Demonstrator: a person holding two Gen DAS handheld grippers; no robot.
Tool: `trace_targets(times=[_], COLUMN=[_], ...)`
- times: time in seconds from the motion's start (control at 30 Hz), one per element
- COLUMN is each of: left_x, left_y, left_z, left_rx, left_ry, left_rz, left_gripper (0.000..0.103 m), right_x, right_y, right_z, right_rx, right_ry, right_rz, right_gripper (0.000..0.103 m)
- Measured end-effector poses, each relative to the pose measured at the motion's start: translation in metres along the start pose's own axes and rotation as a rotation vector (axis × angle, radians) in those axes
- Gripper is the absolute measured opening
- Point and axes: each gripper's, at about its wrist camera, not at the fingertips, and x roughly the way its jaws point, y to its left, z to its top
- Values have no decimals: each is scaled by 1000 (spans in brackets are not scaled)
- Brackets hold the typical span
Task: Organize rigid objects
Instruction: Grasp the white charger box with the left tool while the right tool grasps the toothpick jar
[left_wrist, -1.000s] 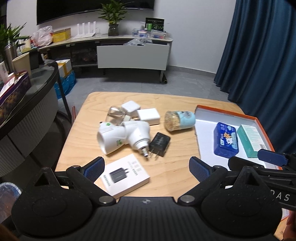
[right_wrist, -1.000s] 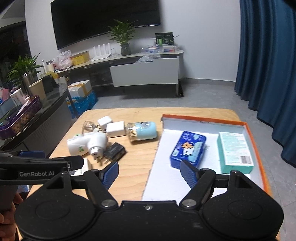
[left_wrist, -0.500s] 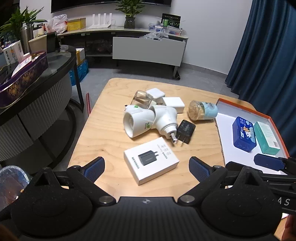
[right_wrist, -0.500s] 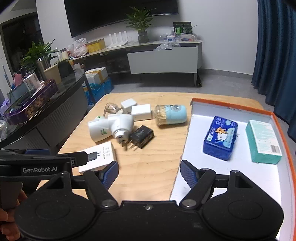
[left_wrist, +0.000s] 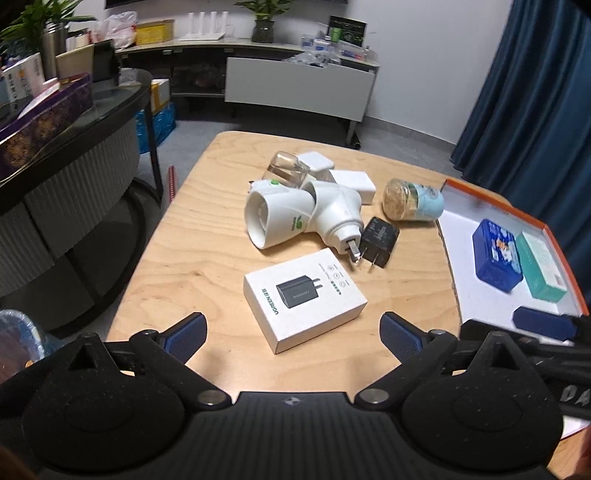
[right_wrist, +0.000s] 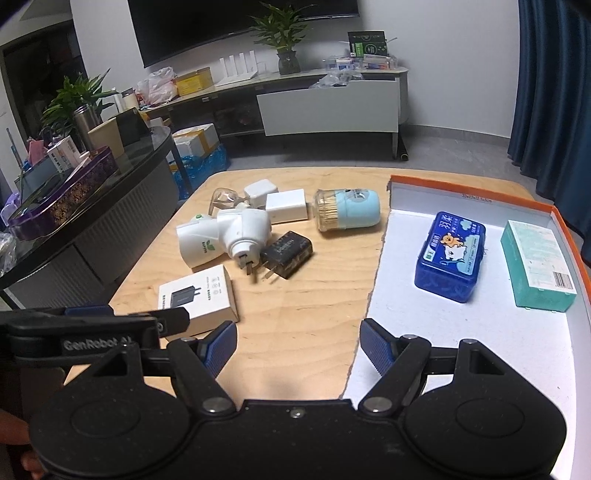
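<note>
Currently both claws are released and empty. Left gripper (left_wrist: 291, 332) hovers above the tabletop's near edge, fingers spread wide, with the white charger box (left_wrist: 304, 297) just ahead between them. Right gripper (right_wrist: 298, 345) hovers over the near edge where wooden tabletop (right_wrist: 306, 295) meets the tray (right_wrist: 476, 199), also spread.

Charger box: flat white carton near the near-left part of the tabletop, printed black charger on top, long axis running diagonally from near-left to far-right in the left wrist view.

Mid-tabletop cluster:
- white plug-in device (left_wrist: 291, 218), two joined barrels; round open end faces near-left, metal prongs point toward the near edge.
- black adapter (left_wrist: 380, 236) just beside its prongs, lying flat, own prongs pointing to the near edge.
- clear bottle (left_wrist: 286, 168) lying on its side behind the device, touching it.
- two white cubes (right_wrist: 273, 201) toward the far edge, side by side.
- toothpick jar (right_wrist: 347, 210) on its side, long axis left-right, clear toothpick end left, light-blue cap toward the tray.

Tray: orange rim, white floor, along the tabletop's right edge. Inside, blue tin (right_wrist: 450, 254) with cartoon print and teal carton (right_wrist: 537, 267), both flat, long axes running near-far, apart from each other.
</note>
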Motion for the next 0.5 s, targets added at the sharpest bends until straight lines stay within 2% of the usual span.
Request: trace_targets(times=[0.17, 0.23, 0.3, 0.4, 0.5], left_x=[15, 17, 21, 30, 40], left_y=[5, 4, 2, -2, -2], left_z=[-1, 1, 4, 6, 7], left_rx=[64, 104, 162, 281, 359], left_ry=[-20, -42, -55, -73, -59], left_rz=[6, -15, -47, -30, -51], left_gripper=[103, 103, 103, 103, 103], right_x=[1, 1, 1, 0, 0], right_y=[-10, -13, -15, -18, -21], right_z=[-1, 0, 0, 0, 0], right_rx=[28, 34, 42, 47, 54], right_ry=[5, 3, 1, 0, -1], right_rz=[-6, -9, -9, -14, -17], right_gripper=[88, 88, 88, 88, 88])
